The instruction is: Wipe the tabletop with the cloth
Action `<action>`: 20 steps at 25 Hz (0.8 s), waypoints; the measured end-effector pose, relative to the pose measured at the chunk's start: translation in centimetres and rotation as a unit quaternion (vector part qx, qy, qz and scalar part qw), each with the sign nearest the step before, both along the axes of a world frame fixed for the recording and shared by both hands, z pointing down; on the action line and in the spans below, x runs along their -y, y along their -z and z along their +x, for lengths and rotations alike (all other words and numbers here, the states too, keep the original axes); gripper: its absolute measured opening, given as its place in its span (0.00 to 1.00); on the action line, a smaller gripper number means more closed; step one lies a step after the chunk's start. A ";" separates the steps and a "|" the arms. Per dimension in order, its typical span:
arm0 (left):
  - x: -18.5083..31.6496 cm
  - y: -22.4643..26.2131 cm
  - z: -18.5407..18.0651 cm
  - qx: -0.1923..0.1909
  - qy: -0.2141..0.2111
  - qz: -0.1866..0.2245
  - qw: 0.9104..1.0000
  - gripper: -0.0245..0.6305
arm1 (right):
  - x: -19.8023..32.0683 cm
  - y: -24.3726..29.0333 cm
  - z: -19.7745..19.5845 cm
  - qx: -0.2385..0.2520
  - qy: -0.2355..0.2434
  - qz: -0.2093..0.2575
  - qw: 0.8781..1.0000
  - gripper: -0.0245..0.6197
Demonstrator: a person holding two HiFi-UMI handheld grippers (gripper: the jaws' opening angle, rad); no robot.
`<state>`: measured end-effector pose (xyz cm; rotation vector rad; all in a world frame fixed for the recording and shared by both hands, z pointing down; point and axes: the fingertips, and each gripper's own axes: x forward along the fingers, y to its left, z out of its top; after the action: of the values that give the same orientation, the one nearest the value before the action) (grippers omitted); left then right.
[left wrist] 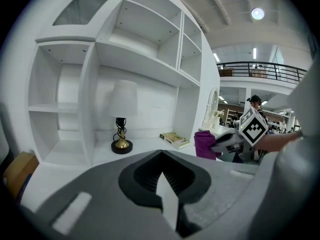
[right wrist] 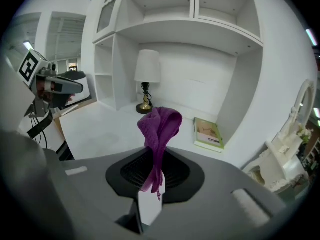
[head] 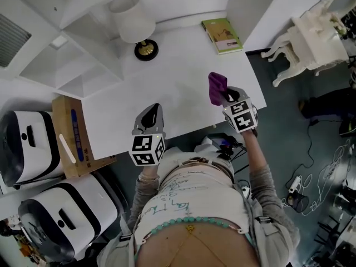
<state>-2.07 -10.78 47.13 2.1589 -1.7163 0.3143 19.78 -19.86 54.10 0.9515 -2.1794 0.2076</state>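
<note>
Nearest, the left gripper (head: 151, 114) hung over the front edge of the white tabletop (head: 183, 77), its jaws pressed together with nothing between them. To its right, well apart from it, the right gripper (head: 223, 97) was clamped on the purple cloth (head: 217, 86). A thin tail of the fabric was pinched between the jaws, and the rest stood out past the tips in a bunched fold. The cloth sat over the right part of the tabletop, near its right edge; whether its far end touched the surface could not be told. Off the left end of the table stood an open cardboard box (head: 72, 135). Farther back, a green book (head: 222, 35) lay flat near the right rear corner, and a lamp (head: 133, 21) with a white shade and a round black base stood at the back, left of the book. Behind them rose white shelves (head: 83, 54), and a white ornate chair (head: 317, 32) stood beyond the table's right side
</note>
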 end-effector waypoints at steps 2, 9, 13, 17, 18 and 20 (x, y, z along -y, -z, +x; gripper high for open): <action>-0.5 0.3 -1.4 -0.005 0.012 0.008 1.000 0.04 | -0.6 0.7 -2.3 0.009 0.013 0.005 1.000 0.15; -2.1 0.9 -5.4 -0.009 0.032 0.021 0.999 0.04 | -2.9 2.5 -9.5 0.024 0.057 0.015 0.998 0.15; -2.9 1.1 -6.9 -0.012 0.042 0.026 0.999 0.04 | -4.3 3.5 -12.5 0.038 0.079 0.019 0.996 0.15; -3.7 1.2 -8.0 -0.010 0.045 0.026 0.999 0.04 | -5.8 4.7 -15.0 0.058 0.095 0.016 0.994 0.15; -3.8 1.2 -8.2 -0.009 0.045 0.028 0.999 0.04 | -6.1 5.0 -15.5 0.060 0.098 0.016 0.993 0.15; -4.0 1.4 -8.7 -0.009 0.043 0.030 0.999 0.04 | -6.6 5.6 -16.7 0.065 0.102 0.020 0.992 0.15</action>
<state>-10.73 -6.73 45.75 2.1156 -1.8245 0.2221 3.13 -13.30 48.53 0.7475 -2.3908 0.1326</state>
